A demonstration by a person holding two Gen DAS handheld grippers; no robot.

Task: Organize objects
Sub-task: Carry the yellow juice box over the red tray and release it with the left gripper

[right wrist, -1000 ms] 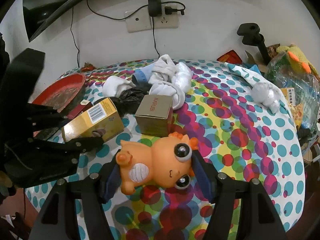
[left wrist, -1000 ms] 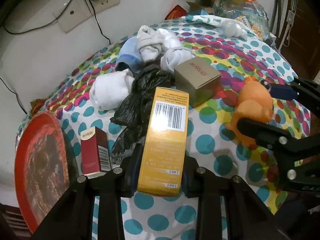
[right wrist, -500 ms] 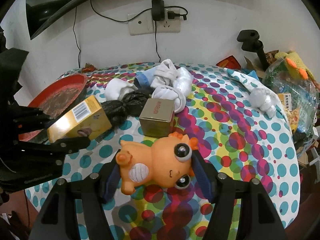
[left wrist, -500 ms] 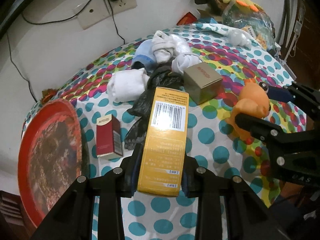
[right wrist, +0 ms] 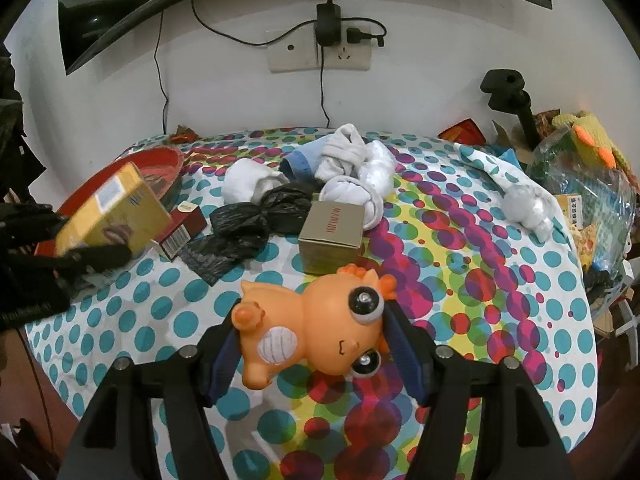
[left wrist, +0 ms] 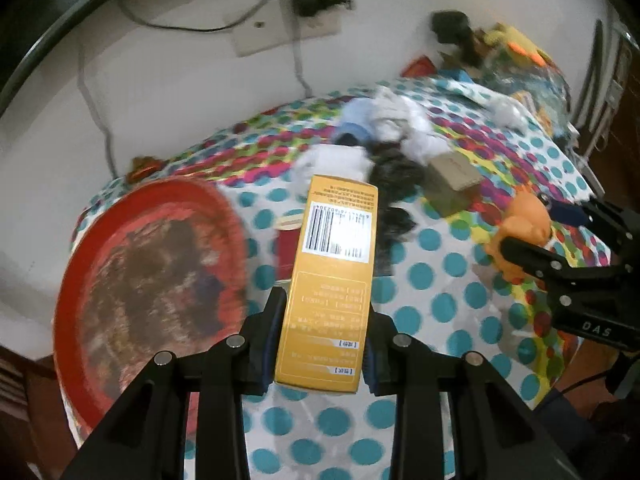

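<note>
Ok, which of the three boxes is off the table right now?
The yellow barcode box, clamped in the left hand-held gripper; the tan and dark red boxes lie down.

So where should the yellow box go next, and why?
Probably a little further toward the red tray and down. The left gripper is clamped on the yellow box, which is off the table, and the tray lies just beside it.

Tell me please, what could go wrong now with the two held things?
The yellow box is clamped only near its lower end by the left gripper, so it could pivot or slip. It may also knock the red box close beside it. The round orange toy could squirt from the right gripper.
</note>
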